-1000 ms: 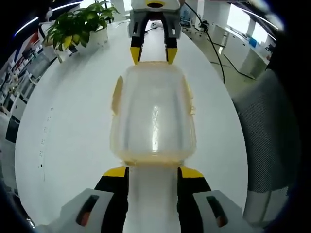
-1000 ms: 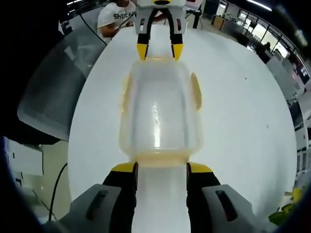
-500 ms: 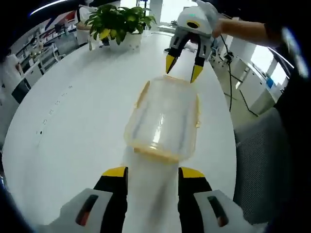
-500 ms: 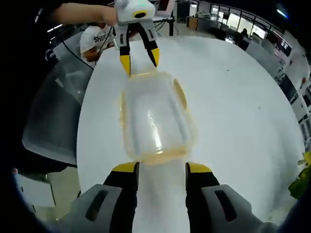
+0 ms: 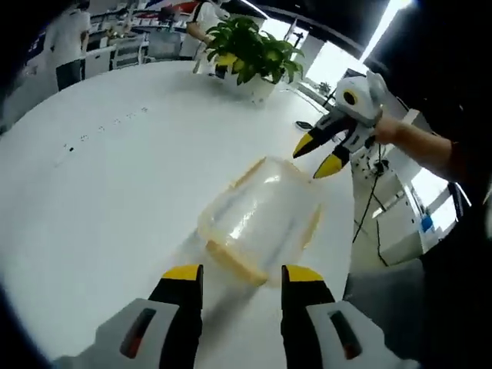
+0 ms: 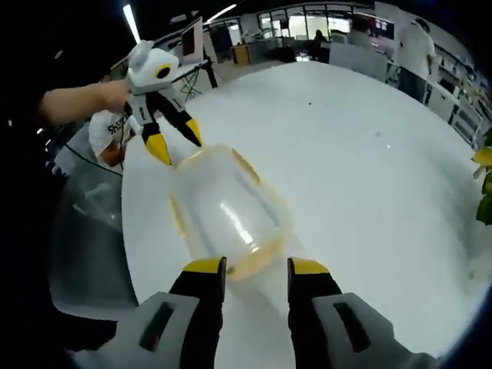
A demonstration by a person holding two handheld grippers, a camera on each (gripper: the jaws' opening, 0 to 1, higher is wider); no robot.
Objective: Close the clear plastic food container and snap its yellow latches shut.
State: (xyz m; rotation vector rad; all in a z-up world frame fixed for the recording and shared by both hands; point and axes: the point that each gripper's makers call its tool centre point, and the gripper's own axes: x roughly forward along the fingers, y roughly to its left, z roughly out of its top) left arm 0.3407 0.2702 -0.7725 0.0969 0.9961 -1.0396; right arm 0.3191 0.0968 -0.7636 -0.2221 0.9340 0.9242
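Flanking container (image 5: 261, 219), both claws: left (image 5: 234, 274), right (image 6: 255, 266), gaping, empty.

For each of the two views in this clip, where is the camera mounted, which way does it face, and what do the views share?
Left gripper view: rides on the left tongs, looking along their open jaws across the white table at the clear container; beyond it the right tongs, a hand and a potted plant.
Right gripper view: rides on the right tongs, facing the container from the opposite end; the left tongs and a forearm show beyond.
Shared: container, table and both tongs, all apart from the container.
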